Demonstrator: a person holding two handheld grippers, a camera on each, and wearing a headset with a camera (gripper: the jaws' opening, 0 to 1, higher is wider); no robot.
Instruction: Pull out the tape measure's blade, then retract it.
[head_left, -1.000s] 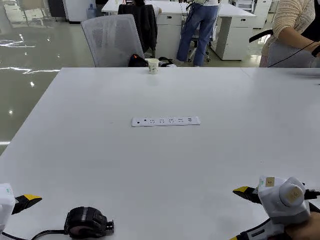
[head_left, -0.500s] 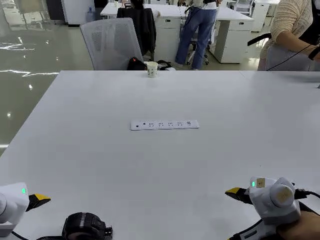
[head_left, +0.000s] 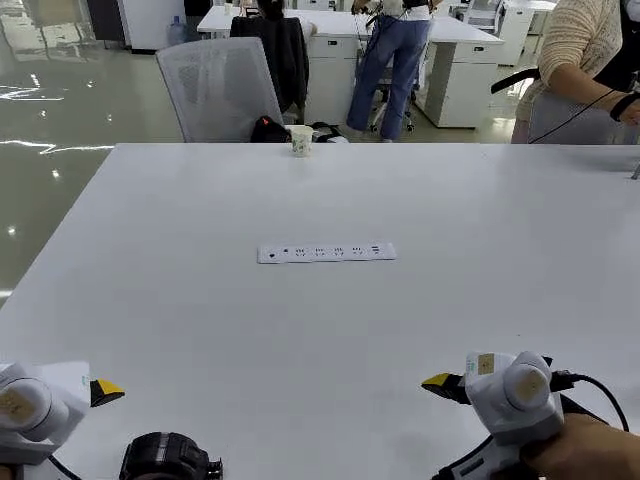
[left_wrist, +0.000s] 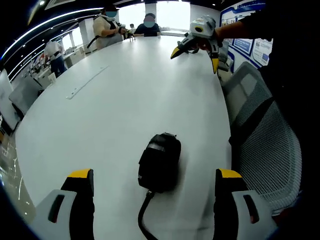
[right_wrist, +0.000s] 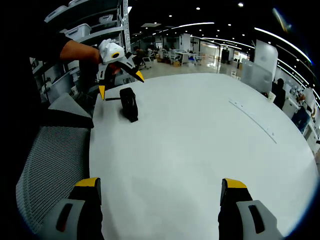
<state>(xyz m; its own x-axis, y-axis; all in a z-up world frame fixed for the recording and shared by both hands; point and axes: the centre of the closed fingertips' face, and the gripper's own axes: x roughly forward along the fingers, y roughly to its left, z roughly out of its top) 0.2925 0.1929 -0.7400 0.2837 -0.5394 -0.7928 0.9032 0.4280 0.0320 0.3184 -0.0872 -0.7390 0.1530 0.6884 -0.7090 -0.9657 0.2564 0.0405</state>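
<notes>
A black tape measure (head_left: 165, 458) lies on the white table (head_left: 330, 330) near its front edge, with a black cord trailing from it. In the left gripper view the tape measure (left_wrist: 160, 161) sits just ahead of my left gripper (left_wrist: 154, 175), between the open jaws and not touched. One yellow fingertip (head_left: 105, 390) of that gripper shows at the bottom left of the head view. My right gripper (head_left: 440, 428) stands open and empty at the bottom right, well apart from the tape. Its own view has the tape measure (right_wrist: 128, 103) far off, below the left gripper (right_wrist: 120, 84).
A white power strip (head_left: 326, 253) lies at the table's middle. A paper cup (head_left: 300, 139) stands at the far edge, with a grey mesh chair (head_left: 222, 88) behind it. A person (head_left: 585, 60) sits at the far right corner; others stand further back.
My left gripper has come in from the left, closer to the tape measure. My right gripper has shifted a little left. The tape measure has stayed where it was.
</notes>
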